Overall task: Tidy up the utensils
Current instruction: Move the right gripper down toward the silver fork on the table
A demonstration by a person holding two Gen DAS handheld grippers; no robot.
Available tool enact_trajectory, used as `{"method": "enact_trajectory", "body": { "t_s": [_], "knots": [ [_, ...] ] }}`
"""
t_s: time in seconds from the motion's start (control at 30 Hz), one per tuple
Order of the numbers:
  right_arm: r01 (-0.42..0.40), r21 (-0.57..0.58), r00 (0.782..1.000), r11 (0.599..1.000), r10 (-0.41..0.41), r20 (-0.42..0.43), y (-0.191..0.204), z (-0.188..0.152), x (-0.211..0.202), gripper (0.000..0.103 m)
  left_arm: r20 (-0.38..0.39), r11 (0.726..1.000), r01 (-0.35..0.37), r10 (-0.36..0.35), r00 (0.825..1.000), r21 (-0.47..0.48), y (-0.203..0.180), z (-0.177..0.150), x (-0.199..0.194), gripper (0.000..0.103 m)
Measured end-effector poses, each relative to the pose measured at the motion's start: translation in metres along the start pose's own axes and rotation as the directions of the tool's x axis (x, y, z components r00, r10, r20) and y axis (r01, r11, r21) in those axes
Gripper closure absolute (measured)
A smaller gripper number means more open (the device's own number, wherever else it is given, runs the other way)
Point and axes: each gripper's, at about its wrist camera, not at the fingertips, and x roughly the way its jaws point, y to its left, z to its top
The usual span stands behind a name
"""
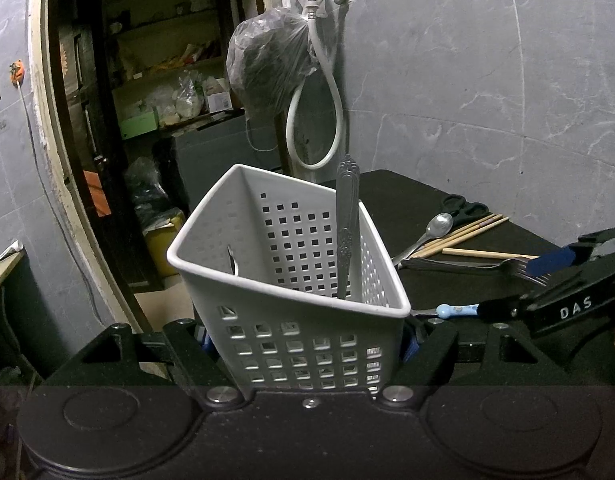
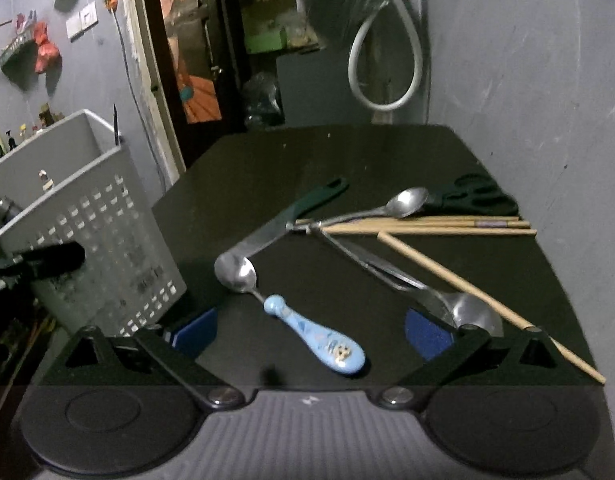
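Grey marbled wall tiles back a black table (image 2: pixel 387 160). Left gripper (image 1: pixel 307 344) is clamped on the lower walls of a white perforated basket (image 1: pixel 291 280), which tilts, with one ornate metal handle (image 1: pixel 346 224) standing inside. Right gripper (image 2: pixel 311 332) hangs with its fingers spread wide, the blue-handled spoon (image 2: pixel 307 328) lying between them on the table, untouched. Farther right lie a knife (image 2: pixel 283 224), another spoon (image 2: pixel 403 202), wooden chopsticks (image 2: pixel 427 226) and black scissors (image 2: pixel 475 196).
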Motion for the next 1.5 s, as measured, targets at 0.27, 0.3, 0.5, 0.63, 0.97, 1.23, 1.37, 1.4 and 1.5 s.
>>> {"method": "enact_trajectory", "body": {
  "t_s": [0.27, 0.3, 0.5, 0.63, 0.97, 1.23, 1.37, 1.4, 1.5],
  "knots": [
    [0.039, -0.087, 0.999, 0.995, -0.039, 0.006, -0.005, 0.014, 0.015, 0.001, -0.004, 1.0, -0.004, 0.004, 1.0, -0.002, 0.0, -0.001, 0.0, 0.024],
    [0.054, -0.104, 0.999, 0.993, -0.054, 0.004, -0.005, 0.017, 0.018, 0.001, -0.004, 1.0, -0.005, 0.005, 1.0, -0.002, 0.0, -0.001, -0.001, 0.024],
    [0.066, -0.169, 0.997, 0.983, -0.07, -0.018, -0.01, 0.033, 0.042, 0.005, -0.009, 1.0, -0.012, 0.012, 1.0, -0.005, -0.003, 0.0, -0.004, 0.024],
    [0.045, -0.213, 0.998, 0.976, -0.055, -0.04, -0.01, 0.037, 0.055, 0.005, -0.013, 1.0, -0.017, 0.017, 1.0, -0.006, -0.005, 0.001, -0.004, 0.024],
    [-0.001, -0.261, 0.996, 0.965, -0.022, -0.085, -0.011, 0.04, 0.068, 0.032, -0.016, 1.0, -0.02, 0.02, 1.0, -0.007, -0.006, 0.004, -0.004, 0.024],
    [-0.021, -0.224, 0.992, 0.974, -0.007, -0.122, -0.021, 0.042, 0.074, 0.054, -0.016, 1.0, -0.02, 0.019, 1.0, -0.006, -0.007, 0.004, -0.004, 0.023],
    [-0.051, -0.212, 0.989, 0.976, 0.02, -0.146, -0.027, 0.048, 0.078, 0.06, -0.016, 1.0, -0.02, 0.02, 1.0, -0.007, -0.007, 0.004, -0.003, 0.023],
    [-0.061, -0.213, 0.988, 0.975, 0.028, -0.154, -0.028, 0.05, 0.079, 0.061, -0.017, 1.0, -0.019, 0.019, 1.0, -0.006, -0.007, 0.004, -0.004, 0.023],
    [-0.086, -0.216, 0.982, 0.973, 0.046, -0.183, -0.031, 0.058, 0.085, 0.064, -0.016, 1.0, -0.02, 0.02, 1.0, -0.006, -0.007, 0.004, -0.004, 0.023]
  ]
}}
